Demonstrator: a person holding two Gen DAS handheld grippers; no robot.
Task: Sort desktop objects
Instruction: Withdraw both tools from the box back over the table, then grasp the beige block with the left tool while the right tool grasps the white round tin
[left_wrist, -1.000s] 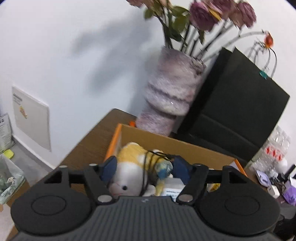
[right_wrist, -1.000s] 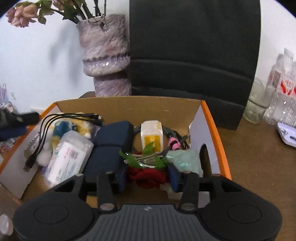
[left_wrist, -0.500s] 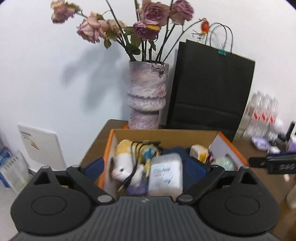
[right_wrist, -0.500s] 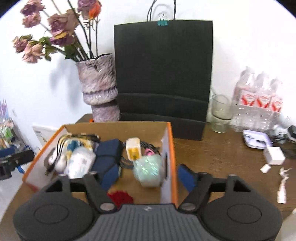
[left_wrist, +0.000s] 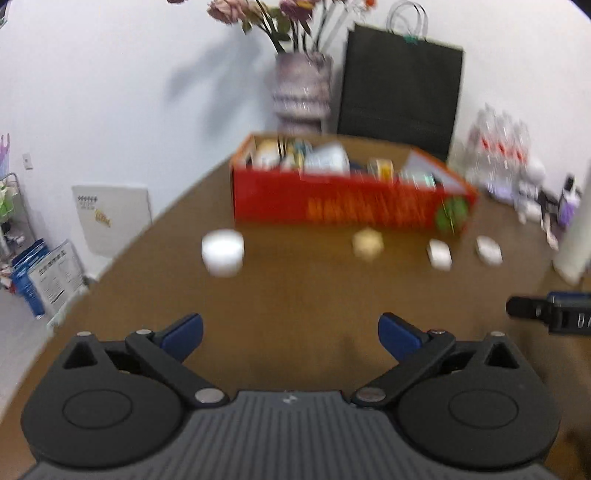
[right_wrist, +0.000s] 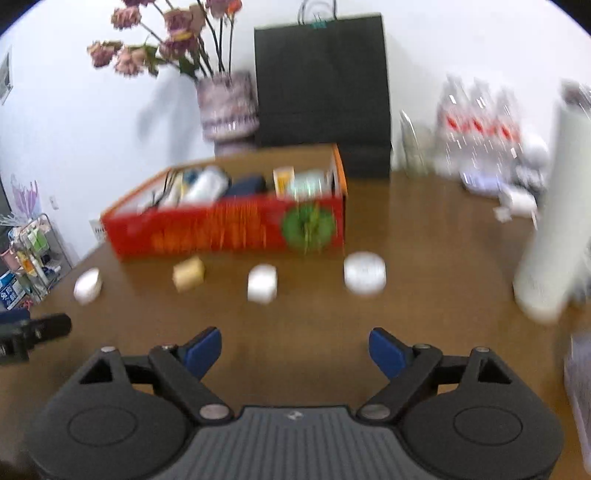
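While both views are smeared by blur, the red box (left_wrist: 347, 201) is made out toward the far side of the brown table (left_wrist: 295, 295), packed with sorted items that cannot be told apart. Four small things are left on the wood just before it: a round white tub (left_wrist: 222, 252), a tan block (left_wrist: 367, 243), a white piece (left_wrist: 439, 254) and another white piece (left_wrist: 488, 250). Nothing is seen standing between them and the grippers. The left gripper (left_wrist: 290, 334) is held well back over bare table, its blue pads spread wide with nothing between them; the right gripper (right_wrist: 295, 349) is likewise spread and empty. Behind the box, a vase of dried roses (right_wrist: 227, 105) and a black paper bag (right_wrist: 322, 85) are set against the wall, with water bottles (right_wrist: 476, 125) to the right. Only in the right wrist view is a tall white cylinder (right_wrist: 550, 229) shown, and only in the left wrist view a white panel (left_wrist: 110, 218) leaned at the wall.
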